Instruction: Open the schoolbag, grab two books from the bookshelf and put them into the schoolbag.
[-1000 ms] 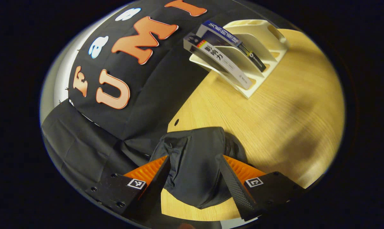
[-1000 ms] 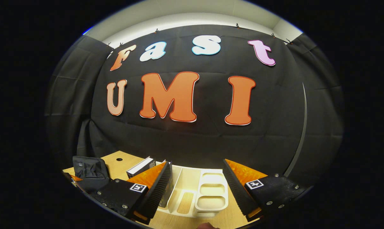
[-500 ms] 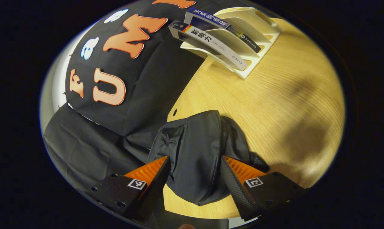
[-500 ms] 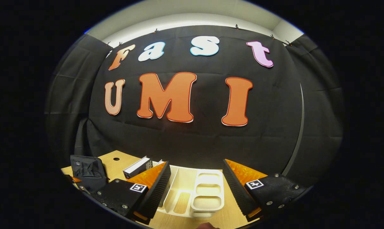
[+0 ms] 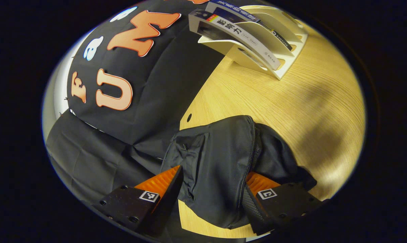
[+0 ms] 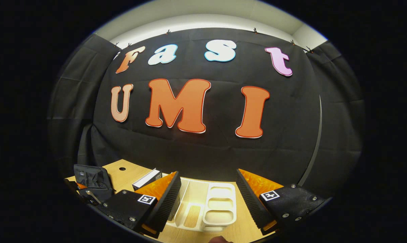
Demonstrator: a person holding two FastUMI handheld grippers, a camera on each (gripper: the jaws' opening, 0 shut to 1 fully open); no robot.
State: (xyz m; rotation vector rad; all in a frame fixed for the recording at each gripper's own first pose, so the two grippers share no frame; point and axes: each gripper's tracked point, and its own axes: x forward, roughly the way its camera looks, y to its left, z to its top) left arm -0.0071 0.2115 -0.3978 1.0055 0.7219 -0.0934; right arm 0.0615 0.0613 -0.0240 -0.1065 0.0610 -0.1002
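Left gripper view, near to far: the left gripper (image 5: 212, 189) is seen w/ its ribbed fingers spread wide, straddling the soft black fabric schoolbag (image 5: 217, 165). The bag's crumpled nylon body bulges between the fingers; whether both fingers press on it can't be told. A toothed zipper line (image 5: 249, 152) is seen running down the bag's right side, part of it lying over the right finger. The bag is laid on the near-left part of the pale wood-grain table (image 5: 291, 111), by the table's left edge, where a small round hole (image 5: 189, 117) is cut. Far right, a cream moulded-plastic bookshelf w/ slanted dividers (image 5: 284, 50) is set on the table, well apart from the bag. Two books are held tilted in its slots: a grey-white paperback w/ a printed spine (image 5: 237, 37) nearer, a dark blue book (image 5: 237, 13) behind it.

Right gripper view: the right gripper (image 6: 208, 192) is held released, fingers wide apart, nothing between them, above the bookshelf's rounded compartments (image 6: 220, 206). A book's white page block (image 6: 146, 179) is seen left of the fingers; the schoolbag (image 6: 92, 179) is seen far left on the table.
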